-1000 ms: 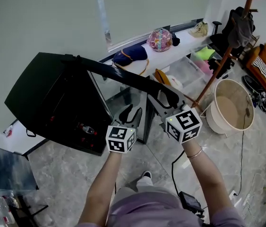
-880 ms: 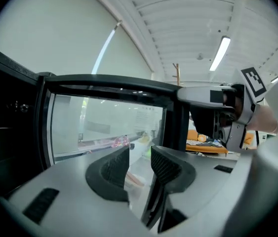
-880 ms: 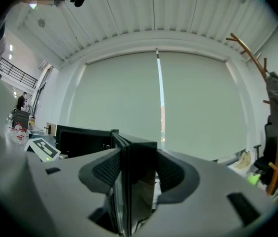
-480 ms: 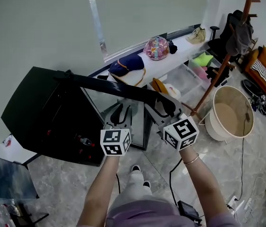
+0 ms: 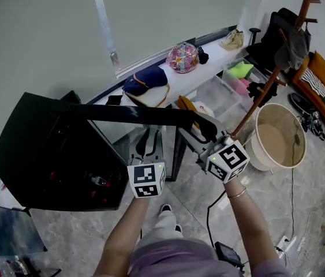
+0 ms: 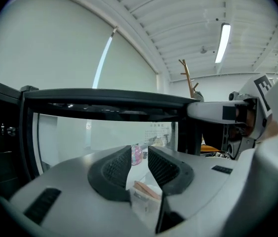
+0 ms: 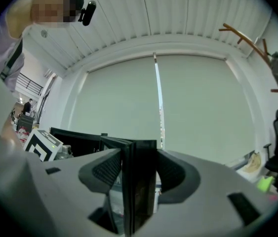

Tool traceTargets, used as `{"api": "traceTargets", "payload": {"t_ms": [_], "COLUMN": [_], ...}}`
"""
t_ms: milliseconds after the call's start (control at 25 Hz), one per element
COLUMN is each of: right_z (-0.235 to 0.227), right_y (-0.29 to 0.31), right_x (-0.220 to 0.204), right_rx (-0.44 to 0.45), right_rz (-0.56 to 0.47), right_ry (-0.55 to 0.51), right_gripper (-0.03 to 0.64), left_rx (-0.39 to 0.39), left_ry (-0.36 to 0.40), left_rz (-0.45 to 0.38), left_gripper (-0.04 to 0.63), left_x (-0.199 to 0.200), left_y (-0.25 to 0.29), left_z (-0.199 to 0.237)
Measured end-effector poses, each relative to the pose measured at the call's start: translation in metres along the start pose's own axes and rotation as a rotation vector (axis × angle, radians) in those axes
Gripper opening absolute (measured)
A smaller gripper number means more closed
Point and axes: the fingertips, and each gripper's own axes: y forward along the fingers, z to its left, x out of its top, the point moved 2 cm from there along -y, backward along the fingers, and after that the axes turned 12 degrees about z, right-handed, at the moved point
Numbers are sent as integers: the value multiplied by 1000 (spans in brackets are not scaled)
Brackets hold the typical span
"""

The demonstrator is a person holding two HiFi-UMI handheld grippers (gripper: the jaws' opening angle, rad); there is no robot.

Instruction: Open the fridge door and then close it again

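A small black fridge (image 5: 47,149) stands at the left with its glass door (image 5: 139,113) swung out to the right. My right gripper (image 5: 205,128) is shut on the door's free edge (image 7: 141,181), which fills the gap between its pads. My left gripper (image 5: 150,138) hovers level in front of the glass, just below the door's top frame (image 6: 104,100). Its jaws have just been closing, and a narrow gap remains with nothing in it (image 6: 139,154). Bottles show dimly inside the fridge (image 5: 96,180).
Behind the door runs a white window ledge (image 5: 205,59) with a navy bag (image 5: 145,81) and a pink bag (image 5: 182,56). A beige tub (image 5: 280,137), a wooden coat stand (image 5: 269,88) and clear bins (image 5: 231,82) stand to the right. A cable (image 5: 292,189) lies on the floor.
The door has swung a little further out from the fridge with the right gripper on its edge. The left gripper has moved along with it, risen slightly, and its jaws have narrowed.
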Motion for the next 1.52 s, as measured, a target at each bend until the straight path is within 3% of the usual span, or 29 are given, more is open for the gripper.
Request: {"api": "traceTargets", "payload": {"t_ms": [400, 720, 1160, 1520], "right_z": [-50, -74, -85, -85], "right_y": [36, 60, 44, 4], "right_x": [0, 1, -1, -18], "right_rx": [-67, -59, 66, 150], "right_rz": [-4, -7, -11, 32], "right_ry": [7, 14, 40, 44], "right_gripper": [179, 175, 189, 207], "left_rx": [-42, -40, 165, 339], "left_ry": [-21, -27, -82, -121], "left_rz": [5, 20, -5, -31], "left_gripper": [91, 95, 78, 74], "left_x": [14, 20, 20, 13], "left_y": [47, 66, 43, -11], "left_z": [14, 26, 30, -3]}}
